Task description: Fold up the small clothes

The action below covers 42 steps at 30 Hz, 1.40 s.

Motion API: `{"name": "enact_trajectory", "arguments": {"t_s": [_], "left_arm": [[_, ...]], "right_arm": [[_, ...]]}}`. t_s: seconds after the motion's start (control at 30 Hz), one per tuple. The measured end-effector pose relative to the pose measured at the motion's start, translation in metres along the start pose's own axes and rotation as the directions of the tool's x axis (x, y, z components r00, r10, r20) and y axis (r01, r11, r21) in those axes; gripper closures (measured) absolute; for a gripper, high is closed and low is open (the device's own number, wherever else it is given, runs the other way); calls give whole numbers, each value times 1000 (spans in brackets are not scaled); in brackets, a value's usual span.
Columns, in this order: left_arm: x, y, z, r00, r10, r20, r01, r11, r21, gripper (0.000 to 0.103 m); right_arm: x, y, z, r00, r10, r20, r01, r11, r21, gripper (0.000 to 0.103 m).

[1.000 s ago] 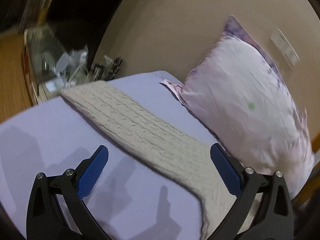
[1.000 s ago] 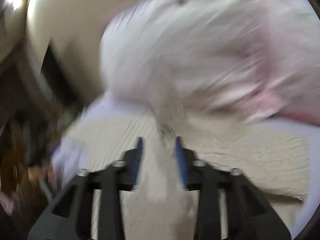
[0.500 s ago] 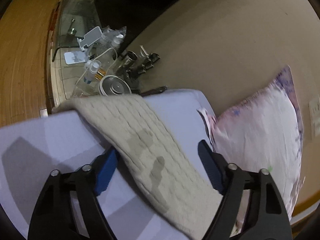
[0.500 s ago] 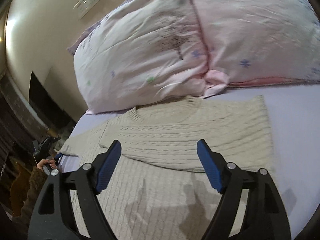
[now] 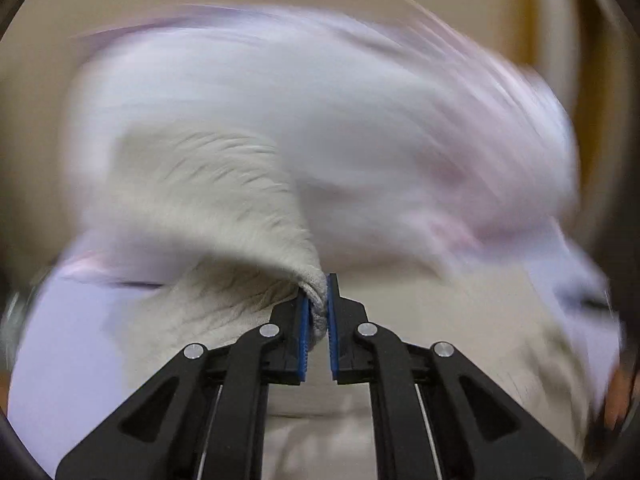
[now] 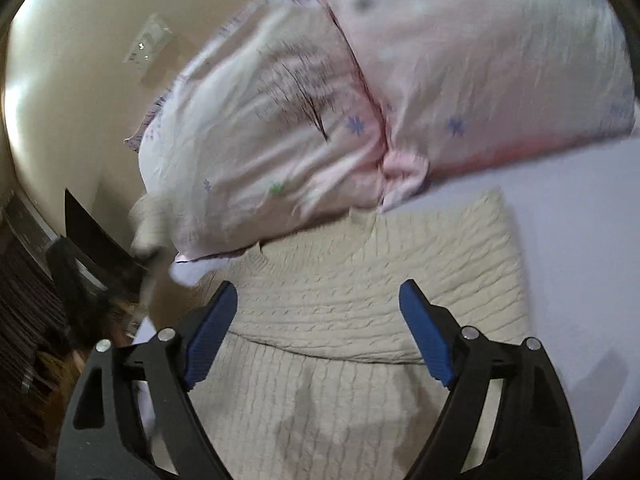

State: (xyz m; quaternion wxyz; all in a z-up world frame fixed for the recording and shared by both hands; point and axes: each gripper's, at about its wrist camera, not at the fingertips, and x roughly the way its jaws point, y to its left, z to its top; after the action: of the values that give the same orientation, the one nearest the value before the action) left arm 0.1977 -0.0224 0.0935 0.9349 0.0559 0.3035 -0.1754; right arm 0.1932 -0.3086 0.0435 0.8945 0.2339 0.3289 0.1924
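Note:
A cream cable-knit sweater [image 6: 360, 304] lies flat on the lavender bed sheet [image 6: 580, 240], its right sleeve folded across the chest. My left gripper [image 5: 318, 300] is shut on the cuff of the left sleeve [image 5: 224, 200], which is lifted and swings through the air; that view is motion-blurred. My right gripper [image 6: 318, 300] is open and empty, hovering above the sweater's body. The lifted sleeve also shows in the right wrist view [image 6: 146, 220], at the left edge.
Two pale pink flowered pillows [image 6: 320, 100] lean on the beige wall [image 6: 80, 60] right behind the sweater's collar. The bed's left edge drops to a dark cluttered area [image 6: 48, 300]. A blurred pillow [image 5: 360, 120] fills the left wrist view.
My left gripper has closed on the sleeve cuff and lifted it, swinging it inward. My right gripper has stayed open and shifted slightly over the sweater.

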Motion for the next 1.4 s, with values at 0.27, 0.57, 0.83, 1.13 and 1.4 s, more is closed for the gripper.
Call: {"name": "enact_trajectory", "arguments": {"t_s": [0.27, 0.57, 0.83, 1.13, 1.4], "left_arm": [[-11, -49, -41, 993, -106, -51, 112, 985, 128, 71], [-91, 87, -120, 989, -22, -146, -24, 953, -301, 48], [-114, 98, -180, 976, -128, -176, 38, 897, -441, 35], [-126, 89, -194, 972, -189, -137, 108, 885, -453, 34], [-148, 80, -222, 931, -362, -51, 282, 801, -528, 44]], "right_arm": [[17, -74, 0, 995, -7, -98, 33, 963, 267, 43], [46, -83, 6, 979, -98, -177, 152, 933, 327, 66], [47, -90, 5, 984, -142, -108, 173, 908, 381, 79], [-2, -110, -9, 980, -197, -24, 192, 913, 359, 73], [-69, -113, -98, 976, -186, -117, 211, 941, 266, 53]]}}
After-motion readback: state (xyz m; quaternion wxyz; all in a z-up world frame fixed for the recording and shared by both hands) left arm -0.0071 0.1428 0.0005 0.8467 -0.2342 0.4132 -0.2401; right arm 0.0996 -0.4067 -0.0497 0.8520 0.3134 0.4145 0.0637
